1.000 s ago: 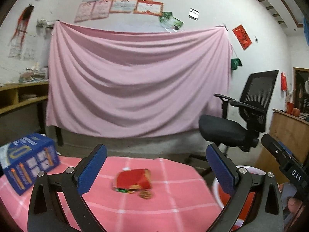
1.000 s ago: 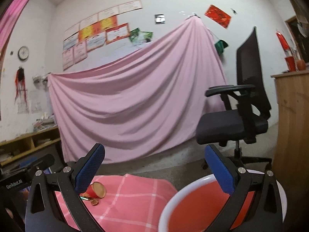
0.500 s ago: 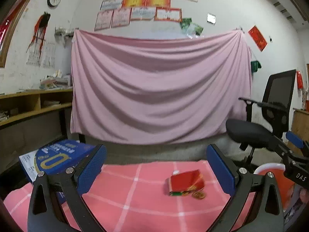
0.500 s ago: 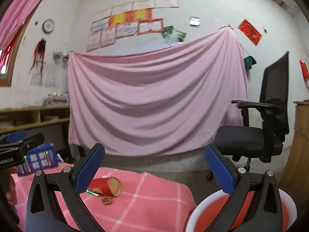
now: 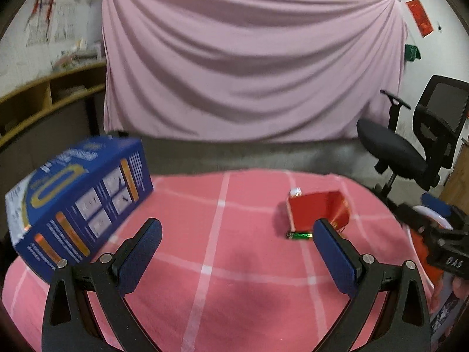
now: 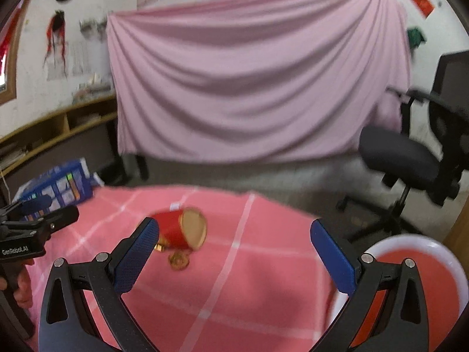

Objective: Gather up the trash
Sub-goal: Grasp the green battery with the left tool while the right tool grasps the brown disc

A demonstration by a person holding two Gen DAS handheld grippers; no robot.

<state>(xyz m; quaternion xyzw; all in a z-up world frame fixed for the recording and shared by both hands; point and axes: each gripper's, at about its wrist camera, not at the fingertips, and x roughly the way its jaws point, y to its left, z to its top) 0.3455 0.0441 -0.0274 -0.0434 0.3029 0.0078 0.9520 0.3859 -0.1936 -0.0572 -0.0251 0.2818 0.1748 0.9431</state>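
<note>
Pink-clothed counter point(image 6: 234, 278) carried a light, crushable red paper cup point(image 6: 178, 231) at 11 o'clock of the right gripper point(image 6: 234, 252), best pinched across its wall, while both grippers' fingers point(image 5: 140, 252) stood open and empty.

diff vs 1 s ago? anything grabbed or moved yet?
Nothing grabbed. Both cameras have tilted down toward the pink checked tablecloth, so more of it shows. Left gripper and right gripper stay open and empty. The tipped red cup, the scraps beside it, the blue box and the red basin look unmoved.

red cup point(image 6: 178, 231); pink white-checked tablecloth point(image 5: 234, 264); blue box point(image 5: 76, 199); pink drape point(image 5: 249, 64)
</note>
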